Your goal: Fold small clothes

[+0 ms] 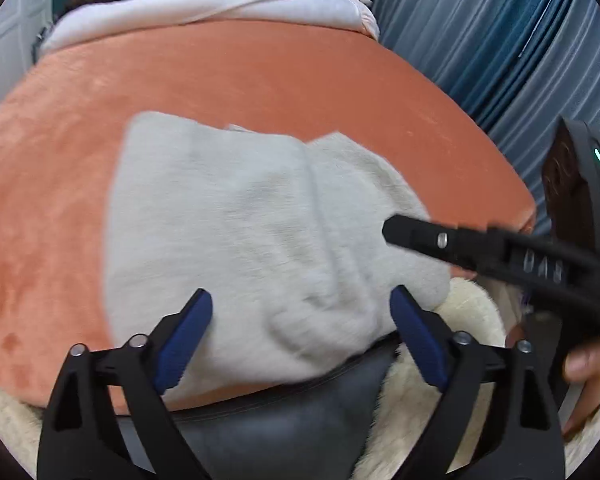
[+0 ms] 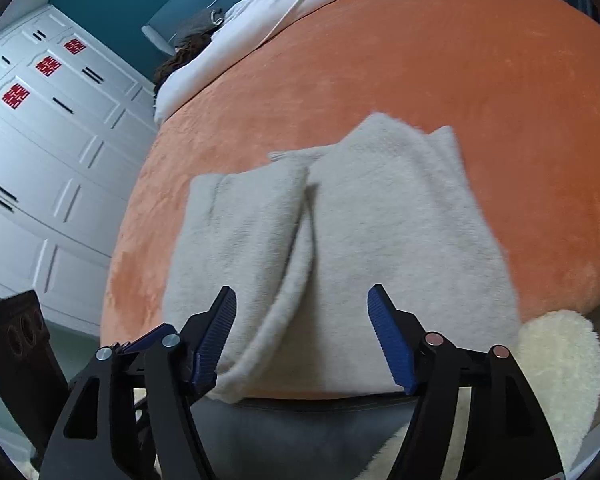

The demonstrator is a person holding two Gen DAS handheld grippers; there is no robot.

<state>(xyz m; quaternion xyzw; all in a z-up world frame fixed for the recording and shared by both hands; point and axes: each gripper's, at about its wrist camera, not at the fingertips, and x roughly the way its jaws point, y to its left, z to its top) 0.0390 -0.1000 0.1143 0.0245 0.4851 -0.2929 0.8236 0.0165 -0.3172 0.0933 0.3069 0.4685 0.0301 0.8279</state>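
A pale grey, fuzzy knitted garment lies in the middle of both frames on a bed covered with an orange plush blanket, its 2 sides already turned inward so they meet along a lengthwise seam running up the centre, and its near hem hangs slightly over the lower edge of the bed. The left gripper hovers low at the bottom of its view with its blue-padded jaws spread wide and nothing between them; the right gripper is likewise spread apart and empty, its black fingers reaching in from the right side of the left wrist view just above the cloth's right edge. The main risk, as I judge it, is that a pinch at the hem catches only the top layer, so the 2 flaps spring open when lifted; the thick pile may also slip from the pads, or the blanket underneath may be caught along with it. A cream fleecy cushion sits at lower right, just beside the hem. No containers appear in either view
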